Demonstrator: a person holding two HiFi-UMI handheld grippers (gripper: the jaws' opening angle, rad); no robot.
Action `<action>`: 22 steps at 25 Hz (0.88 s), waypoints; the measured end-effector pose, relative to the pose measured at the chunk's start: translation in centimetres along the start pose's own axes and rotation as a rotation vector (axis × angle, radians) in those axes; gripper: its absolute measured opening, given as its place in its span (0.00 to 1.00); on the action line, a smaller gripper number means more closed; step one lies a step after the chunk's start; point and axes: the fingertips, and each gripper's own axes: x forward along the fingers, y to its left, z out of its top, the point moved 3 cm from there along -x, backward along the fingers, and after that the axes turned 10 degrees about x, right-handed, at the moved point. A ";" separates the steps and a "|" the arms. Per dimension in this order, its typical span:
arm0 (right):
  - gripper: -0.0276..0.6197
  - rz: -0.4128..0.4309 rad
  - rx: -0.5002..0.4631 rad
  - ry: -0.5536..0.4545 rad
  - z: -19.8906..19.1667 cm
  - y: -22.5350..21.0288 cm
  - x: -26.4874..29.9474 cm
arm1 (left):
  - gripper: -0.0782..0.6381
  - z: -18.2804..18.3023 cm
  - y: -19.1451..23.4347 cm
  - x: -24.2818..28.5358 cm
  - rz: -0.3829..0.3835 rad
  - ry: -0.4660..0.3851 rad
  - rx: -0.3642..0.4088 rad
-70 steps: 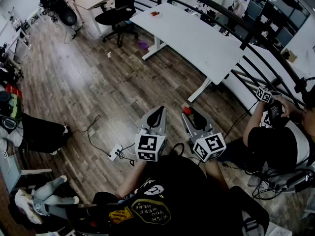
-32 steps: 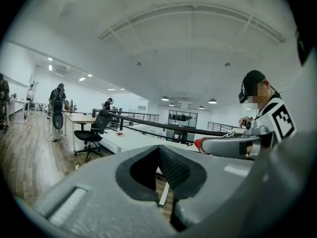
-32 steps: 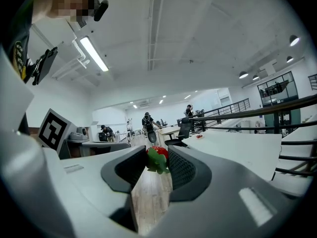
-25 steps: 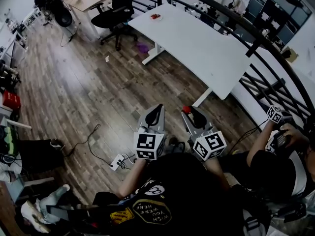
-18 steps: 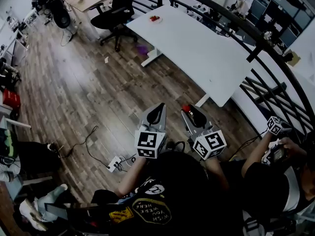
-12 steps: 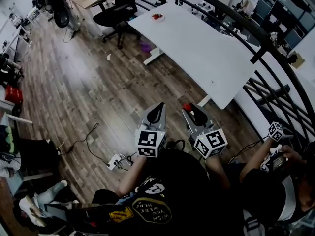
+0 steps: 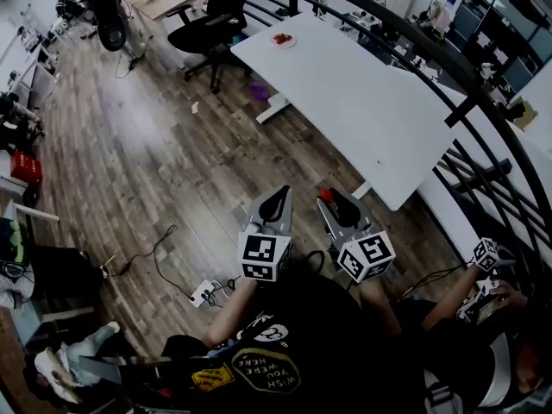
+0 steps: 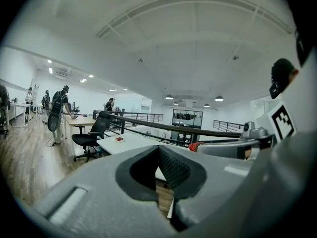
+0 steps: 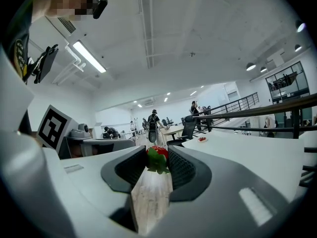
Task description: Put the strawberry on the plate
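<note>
Right gripper clamped on the strawberry at its jaw tips. Left gripper beside it, jaws together, empty. Plate far ahead of both, on the white desk.

You face a long white worktop that runs along a black railing. A black office chair stands on the wooden floor by the worktop's far end, something purple lies beneath that end, and a white power strip with cables lies on the floor.
</note>
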 end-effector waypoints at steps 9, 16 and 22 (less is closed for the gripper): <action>0.26 -0.002 -0.040 -0.005 2.0 -0.3 4.5 | 0.12 1.4 3.9 2.9 -0.013 -0.043 0.004; 0.26 -0.020 -0.045 -0.005 2.0 -0.3 7.3 | 0.12 0.9 6.5 4.0 -0.033 -0.033 -0.005; 0.26 -0.018 -0.030 0.020 1.7 -1.5 9.6 | 0.12 0.2 7.8 5.8 -0.027 -0.019 -0.015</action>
